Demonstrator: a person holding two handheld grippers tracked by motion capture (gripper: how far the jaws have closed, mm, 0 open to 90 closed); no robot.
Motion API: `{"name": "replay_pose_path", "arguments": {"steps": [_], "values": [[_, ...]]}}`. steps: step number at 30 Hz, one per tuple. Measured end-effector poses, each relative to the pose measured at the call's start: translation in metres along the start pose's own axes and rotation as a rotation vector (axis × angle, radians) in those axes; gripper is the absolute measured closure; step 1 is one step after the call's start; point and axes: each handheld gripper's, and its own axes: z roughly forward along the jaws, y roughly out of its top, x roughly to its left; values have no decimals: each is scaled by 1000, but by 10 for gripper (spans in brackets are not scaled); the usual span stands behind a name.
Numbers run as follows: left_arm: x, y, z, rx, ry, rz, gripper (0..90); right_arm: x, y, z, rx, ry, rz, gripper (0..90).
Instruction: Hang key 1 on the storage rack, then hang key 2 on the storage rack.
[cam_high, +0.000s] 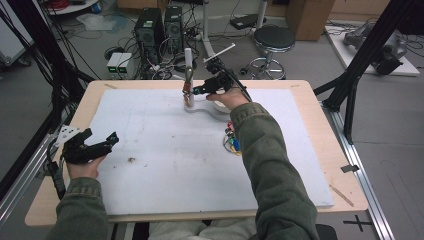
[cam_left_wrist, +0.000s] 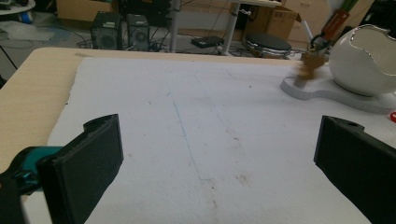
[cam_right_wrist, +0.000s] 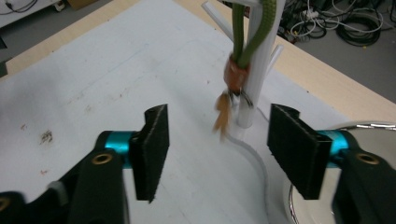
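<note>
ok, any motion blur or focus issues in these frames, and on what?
Right gripper view: the brown tassel hanging from the green lanyard is smeared, the jaws and post fairly sharp. Left gripper view: the same tassel is blurred, the white bowl crisp and evenly lit. High view: soft and low in detail overall; the right hand-held gripper is small and dark.

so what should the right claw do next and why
Probably draw the right claw back from the white stand. Its jaws stand open with nothing pressed between them, and the green lanyard with its orange tag already hangs from the stand by itself. Next it could reach for the pile of coloured items beside the sleeve.
</note>
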Motion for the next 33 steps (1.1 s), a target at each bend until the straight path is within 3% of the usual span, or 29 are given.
{"name": "replay_pose_path", "arguments": {"steps": [3,5,10,12,26,33], "values": [[0,0,0,1,0,1,18,2,-2,-1,26,6,13,216],[0,0,0,2,1,2,18,3,-5,-1,51,-10,-3,124],[-1,0,0,6,1,5,18,3,-12,-5,96,-52,-16,95],[-1,0,0,8,0,7,18,5,-16,-10,72,-66,-12,23],[-1,0,1,10,-2,11,18,-11,-54,-29,123,-110,22,17],[-1,0,1,8,-1,11,18,-16,-71,-37,117,-112,35,17]]}}
